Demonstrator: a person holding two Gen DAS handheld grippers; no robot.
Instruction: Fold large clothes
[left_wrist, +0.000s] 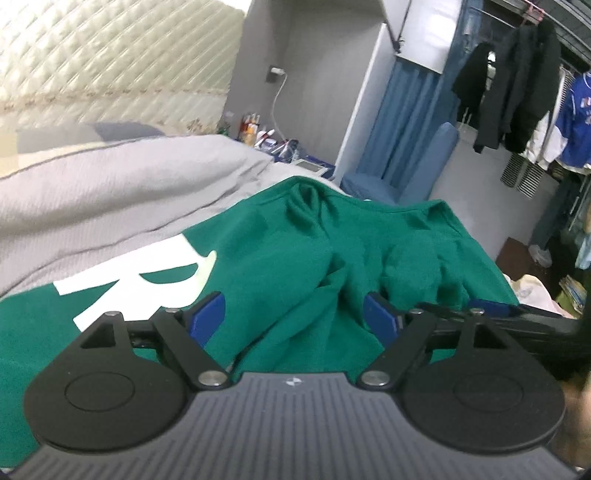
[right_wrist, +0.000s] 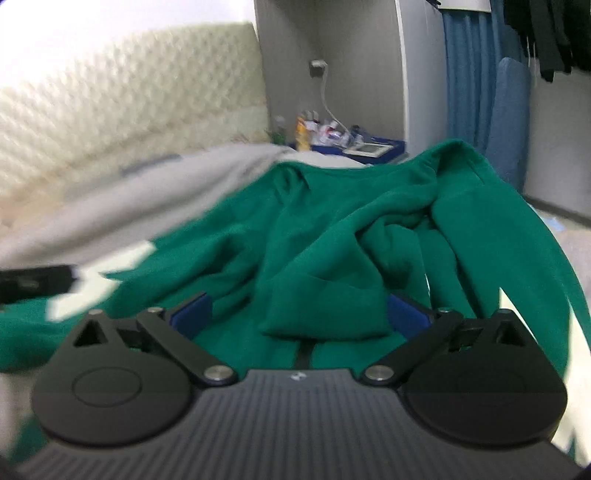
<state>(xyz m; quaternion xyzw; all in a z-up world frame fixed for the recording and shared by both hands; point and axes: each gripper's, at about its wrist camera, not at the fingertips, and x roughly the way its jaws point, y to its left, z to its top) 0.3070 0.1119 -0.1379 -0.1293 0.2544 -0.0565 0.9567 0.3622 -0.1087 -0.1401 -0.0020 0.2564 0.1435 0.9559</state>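
The left tool (left_wrist: 293, 314) stands with its blue pads (left_wrist: 208, 314) spread wide. A loose fold of the green sweatshirt (left_wrist: 295, 251) rises in the gap between them, but neither pad presses on the cloth, so it grips nothing. The right tool (right_wrist: 299, 314) is spread as wide, with a folded green flap lying between its pads (right_wrist: 190, 312) and touched by neither; it too holds nothing.

The sweatshirt lies crumpled on the bed, directly under and ahead of both tools. Its large white lettering (left_wrist: 147, 273) sits ahead and to the left of the left tool. The grey bedcover (left_wrist: 110, 192) stretches beyond the garment to the left, with the quilted cream headboard (left_wrist: 110, 55) behind it. Far ahead of the tools stands a cluttered bedside stand (left_wrist: 273, 142). To the right of that hang a blue curtain (left_wrist: 399, 122) and dark jackets (left_wrist: 517, 88) on a rail. In the right wrist view the tip of the left tool shows at the left edge, blurred.
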